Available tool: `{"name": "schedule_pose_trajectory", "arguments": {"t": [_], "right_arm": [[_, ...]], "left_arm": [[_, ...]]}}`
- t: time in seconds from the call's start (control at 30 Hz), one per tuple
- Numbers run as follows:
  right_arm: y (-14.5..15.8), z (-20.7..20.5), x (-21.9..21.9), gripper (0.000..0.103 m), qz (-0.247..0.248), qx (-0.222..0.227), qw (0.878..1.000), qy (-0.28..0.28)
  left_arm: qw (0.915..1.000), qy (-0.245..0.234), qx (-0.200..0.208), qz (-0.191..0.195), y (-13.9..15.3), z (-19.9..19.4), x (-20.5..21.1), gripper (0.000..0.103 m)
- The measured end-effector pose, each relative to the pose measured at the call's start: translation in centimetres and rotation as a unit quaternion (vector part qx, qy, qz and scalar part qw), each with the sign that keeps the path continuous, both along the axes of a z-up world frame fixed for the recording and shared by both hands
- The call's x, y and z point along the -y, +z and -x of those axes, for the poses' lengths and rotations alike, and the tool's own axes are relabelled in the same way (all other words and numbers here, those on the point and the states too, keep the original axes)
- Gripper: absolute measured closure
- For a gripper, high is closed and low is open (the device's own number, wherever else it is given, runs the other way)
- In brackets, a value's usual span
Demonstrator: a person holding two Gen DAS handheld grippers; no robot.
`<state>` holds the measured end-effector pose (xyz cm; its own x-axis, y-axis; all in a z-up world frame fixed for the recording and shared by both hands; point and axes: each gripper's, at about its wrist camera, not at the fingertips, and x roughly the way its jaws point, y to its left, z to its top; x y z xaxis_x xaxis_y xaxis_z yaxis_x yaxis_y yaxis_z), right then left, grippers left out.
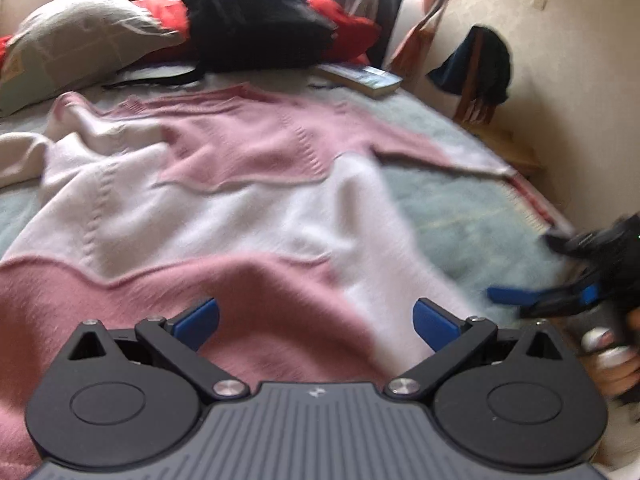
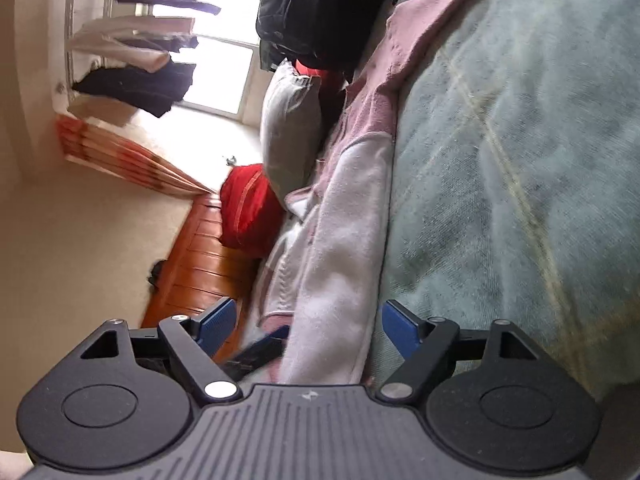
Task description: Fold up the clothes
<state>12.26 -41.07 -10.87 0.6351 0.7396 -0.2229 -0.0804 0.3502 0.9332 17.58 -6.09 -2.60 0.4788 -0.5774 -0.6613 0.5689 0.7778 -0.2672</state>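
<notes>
Two grippers, left gripper (image 1: pixel 316 326) and right gripper (image 2: pixel 308 326) spread, over pink sweater (image 1: pixel 248 184)

The left gripper (image 1: pixel 316 326) hangs level with its jaws spread wide, while the right gripper (image 2: pixel 308 326), rolled sideways, also gapes wide just beside it.

Left gripper (image 1: pixel 316 322): black housing with 2 round discs, ribbed grey centre plate bearing a small white mark, silver pivot screws, blue fingertip pads (image 1: pixel 198 320). Right gripper (image 2: pixel 307 328): identical build. Bare-skinned hand (image 1: pixel 614 364), pale nails
</notes>
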Motion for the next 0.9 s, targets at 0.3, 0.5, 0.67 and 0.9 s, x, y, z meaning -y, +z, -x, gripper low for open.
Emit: {"name": "schedule_pose_trajectory", "arguments": {"t": [0.3,0.5,0.67,0.9], "right_arm": [[-1.4,3.7,2.9,0.017,0.001,-0.018,0.998,-0.059],[-2.1,5.1,4.0,0.014,-0.003,-0.02,0.997,-0.081],[-2.0,3.5,2.7,0.012,-0.024,0.002,0.999,-0.04],[-2.1,-2.2,-1.7,0.011,-0.04,-0.002,0.998,0.048]], "left_arm": [[0.9856,-0.151,-0.039,0.065,1.9,1.6,7.5,0.001],[0.9849,-0.146,-0.087,0.032,-0.9,1.5,9.3,0.001],[0.9901,-0.098,-0.094,0.034,-2.0,-0.3,6.1,0.001],[0.99,-0.103,-0.08,0.053,-2.7,-0.2,4.8,0.001]]}}
